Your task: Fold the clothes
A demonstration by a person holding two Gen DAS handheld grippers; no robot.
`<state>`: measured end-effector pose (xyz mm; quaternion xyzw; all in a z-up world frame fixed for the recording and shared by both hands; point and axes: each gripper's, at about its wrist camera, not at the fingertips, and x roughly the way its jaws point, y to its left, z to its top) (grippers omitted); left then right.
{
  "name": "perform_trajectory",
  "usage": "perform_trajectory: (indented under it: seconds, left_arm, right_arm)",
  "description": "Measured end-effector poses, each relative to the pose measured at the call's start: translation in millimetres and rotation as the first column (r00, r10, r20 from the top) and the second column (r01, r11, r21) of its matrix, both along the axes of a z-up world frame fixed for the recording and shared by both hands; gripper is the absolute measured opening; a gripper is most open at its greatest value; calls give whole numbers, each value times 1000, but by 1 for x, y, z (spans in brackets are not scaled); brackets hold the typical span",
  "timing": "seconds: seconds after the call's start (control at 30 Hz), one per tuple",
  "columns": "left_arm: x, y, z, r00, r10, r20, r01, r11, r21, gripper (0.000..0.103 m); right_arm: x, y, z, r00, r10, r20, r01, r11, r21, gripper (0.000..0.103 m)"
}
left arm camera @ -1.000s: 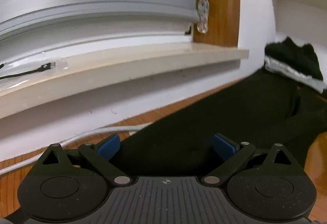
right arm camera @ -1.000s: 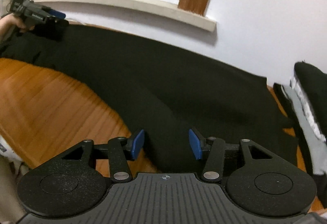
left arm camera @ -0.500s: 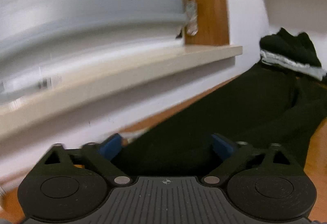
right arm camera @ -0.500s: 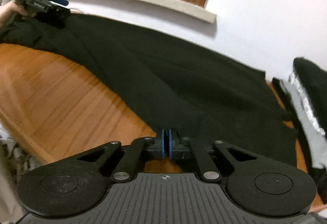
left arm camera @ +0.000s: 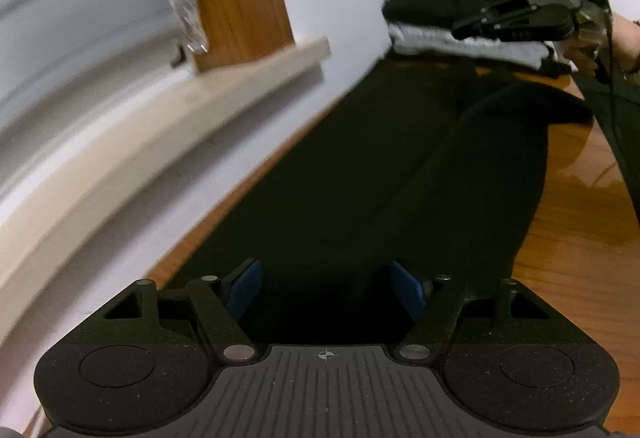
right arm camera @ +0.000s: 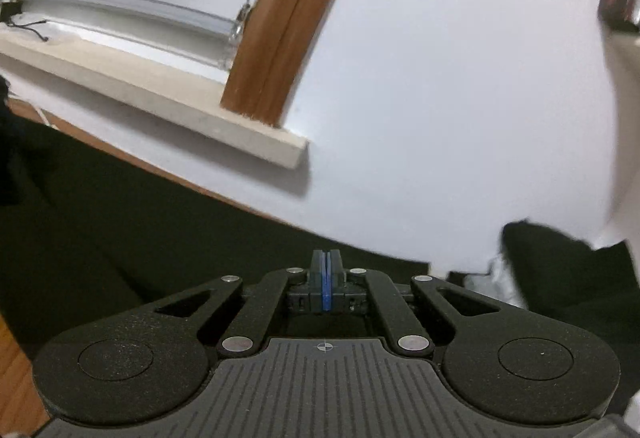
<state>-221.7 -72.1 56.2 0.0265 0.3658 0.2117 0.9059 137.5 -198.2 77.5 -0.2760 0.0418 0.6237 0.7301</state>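
Observation:
A long black garment [left arm camera: 400,166] lies stretched along the wall on a wooden table [left arm camera: 572,238]. My left gripper [left arm camera: 324,286] sits at its near end, the blue pads [left arm camera: 244,290] fairly wide apart with bunched black cloth filling the gap. At the far end a hand [left arm camera: 624,38] holds my right gripper [left arm camera: 458,32] up, and a strip of the black cloth hangs from it. In the right wrist view the right gripper [right arm camera: 326,278] is shut, pads together over the black garment [right arm camera: 100,238]; the pinched cloth itself is hidden.
A pile of folded black and grey clothes [left arm camera: 440,6] sits at the far end by the wall, and shows as the clothes pile [right arm camera: 560,270] in the right view. A stone window sill [left arm camera: 160,126] juts out over the table's back edge. Bare wood lies to the right.
The right gripper closed on the garment's edge and rose, so its view now faces the wall. The left jaws narrowed around the cloth, and that gripper swung and rolled to look along the garment.

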Motion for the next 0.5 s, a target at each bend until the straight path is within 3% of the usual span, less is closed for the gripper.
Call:
perform_trajectory:
  seconds: [0.17, 0.3, 0.43, 0.5]
  left_arm:
    - [14, 5, -11, 1000, -4, 3, 4, 1000, 2, 65]
    - [15, 7, -16, 999, 4, 52, -4, 1000, -17, 52]
    - [16, 10, -24, 998, 9, 59, -7, 999, -37, 53]
    - [14, 14, -24, 997, 13, 74, -9, 999, -53, 53]
  right_arm:
    - [0, -20, -23, 999, 38, -37, -40, 997, -58, 3]
    - [7, -56, -35, 995, -16, -94, 8, 996, -87, 11]
    - [5, -94, -44, 986, -61, -157, 43, 992, -117, 16]
    - [1, -106, -52, 982, -70, -175, 46, 989, -138, 24]
